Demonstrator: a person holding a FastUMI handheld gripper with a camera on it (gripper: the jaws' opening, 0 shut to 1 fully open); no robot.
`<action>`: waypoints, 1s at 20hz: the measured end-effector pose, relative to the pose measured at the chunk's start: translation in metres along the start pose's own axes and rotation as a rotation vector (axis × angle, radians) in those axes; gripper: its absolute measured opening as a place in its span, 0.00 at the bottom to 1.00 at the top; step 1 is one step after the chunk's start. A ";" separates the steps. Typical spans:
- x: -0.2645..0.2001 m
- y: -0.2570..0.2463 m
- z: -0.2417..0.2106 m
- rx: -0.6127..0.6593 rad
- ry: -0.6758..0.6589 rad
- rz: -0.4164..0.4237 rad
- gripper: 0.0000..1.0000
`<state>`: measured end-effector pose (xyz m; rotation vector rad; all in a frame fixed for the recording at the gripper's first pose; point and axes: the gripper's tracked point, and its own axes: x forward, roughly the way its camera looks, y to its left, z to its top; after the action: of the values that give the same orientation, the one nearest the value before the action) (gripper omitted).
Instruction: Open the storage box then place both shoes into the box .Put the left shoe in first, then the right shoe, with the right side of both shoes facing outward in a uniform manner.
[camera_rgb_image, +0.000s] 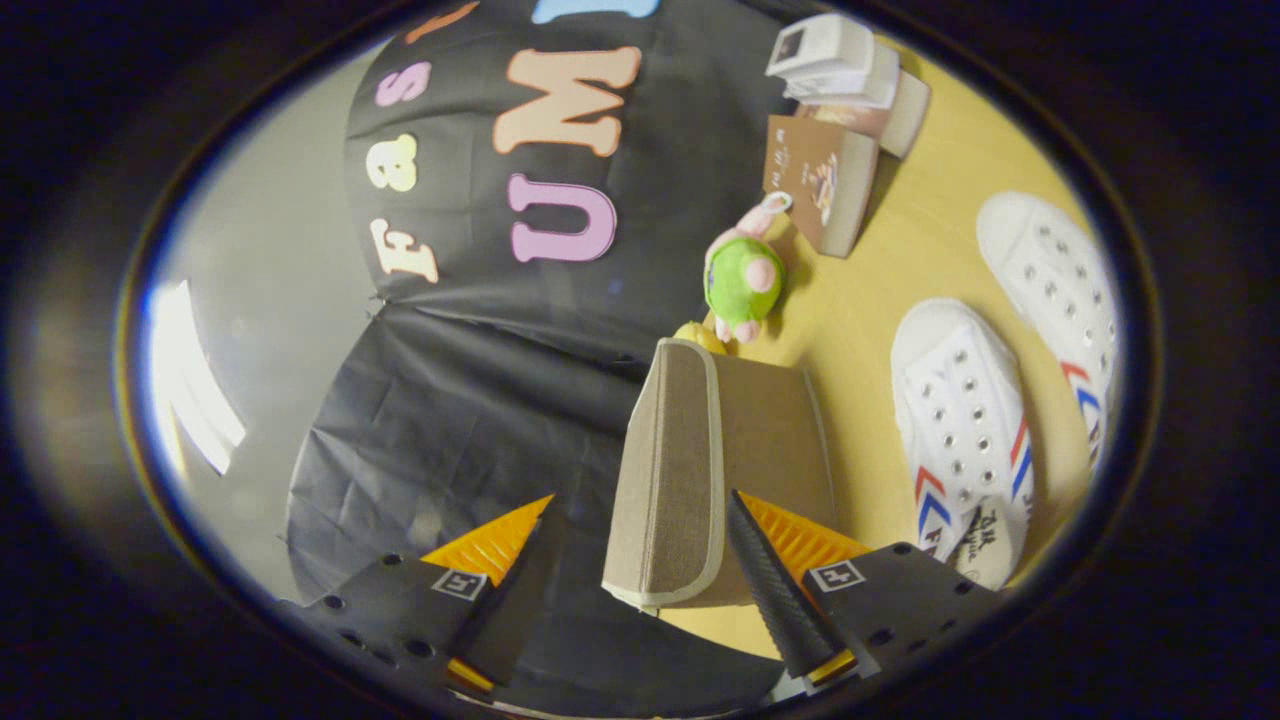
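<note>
Sideways, gripper view, rolled so the yellow tabletop (880, 300) runs up one side and the booth's black cloth wall (480, 400) fills the other.

Gripper (640, 540): fingers spread wide apart, nothing clamped. One fingertip (505, 535) out over the black cloth, touching nothing seen. Other fingertip (760, 550) lying across the beige fabric face of the storage box (770, 440); contact or merely in front, cannot tell. Box's raised flap lid (665, 470), pale-trimmed along its edge, standing in the gap between the fingers, nearer the second one. Only that one finger close to it, so no two-sided grip.

Storage box: on the tabletop, against the cloth wall, just ahead of the fingers. Lid swung up off the box body, seen edge-on. Interior not visible from this angle.

Shoes: two white canvas sneakers with red and blue chevron stripes, both on the tabletop, outside the box, well to the side of the fingers. Near shoe (965, 430) just beside the box; far shoe (1055, 300) next to it, apart from it. Metal eyelets visible, no laces seen.

Beyond the box: green and pink plush toy (742, 280) close to the box's far end, something small and yellow (700, 335) wedged between them. Farther on, brown carton (820, 185), then a stack of white boxes (835, 60).
</note>
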<state>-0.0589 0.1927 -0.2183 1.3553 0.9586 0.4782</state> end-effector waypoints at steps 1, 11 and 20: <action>0.001 -0.006 -0.007 0.043 0.018 0.005 1.00; 0.033 -0.025 -0.028 0.236 0.105 0.039 1.00; 0.020 0.002 -0.028 0.279 0.128 0.119 0.95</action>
<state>-0.0696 0.2247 -0.2205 1.6559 1.0824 0.5409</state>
